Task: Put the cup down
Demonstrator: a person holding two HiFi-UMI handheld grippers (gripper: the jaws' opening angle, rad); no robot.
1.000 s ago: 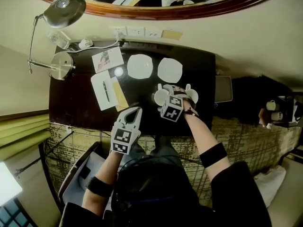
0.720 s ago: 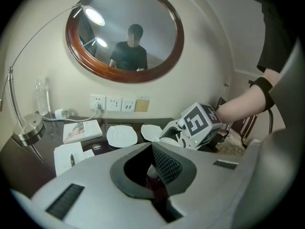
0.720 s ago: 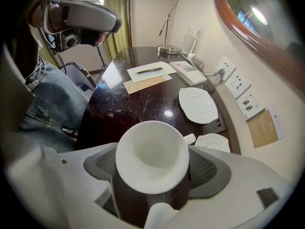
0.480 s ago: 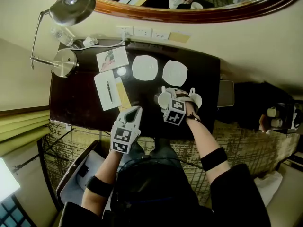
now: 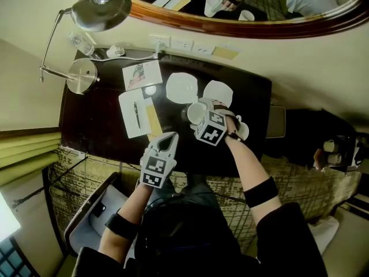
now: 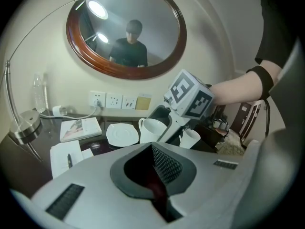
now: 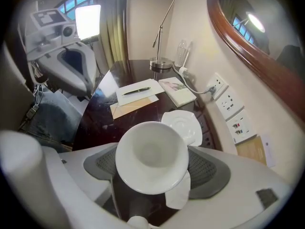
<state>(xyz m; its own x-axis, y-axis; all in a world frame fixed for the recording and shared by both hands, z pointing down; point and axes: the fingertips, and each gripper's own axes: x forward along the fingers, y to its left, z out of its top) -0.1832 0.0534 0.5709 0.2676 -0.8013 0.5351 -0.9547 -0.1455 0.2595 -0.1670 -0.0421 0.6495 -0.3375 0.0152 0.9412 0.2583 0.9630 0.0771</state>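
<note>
Gripping a plain white cup (image 7: 151,156) by its sides, the right gripper (image 5: 202,115) points steeply down over the dark table (image 5: 92,126). Its jaws have just been closing, and their pads now press on the cup from both sides. The cup is just on the near side of the left saucer (image 5: 181,88) and the right saucer (image 5: 219,92); whether its base touches the table cannot be told. A second cup (image 5: 243,129) stands just right of that gripper.

The left gripper (image 5: 168,138) hangs at the table's near edge, left of the held cup, with its jaws together and nothing between them. Each gripper's cube bears black-and-white square markers and no words.

Further left lie a notepad (image 5: 130,119) with a pen (image 5: 136,109) on it, a tan sheet (image 5: 153,120) and a booklet (image 5: 142,75) with a picture on its cover. Its print is too small to read. The wall sockets (image 5: 173,42) and the yellow card (image 5: 226,52) on the far wall show no legible writing.
</note>
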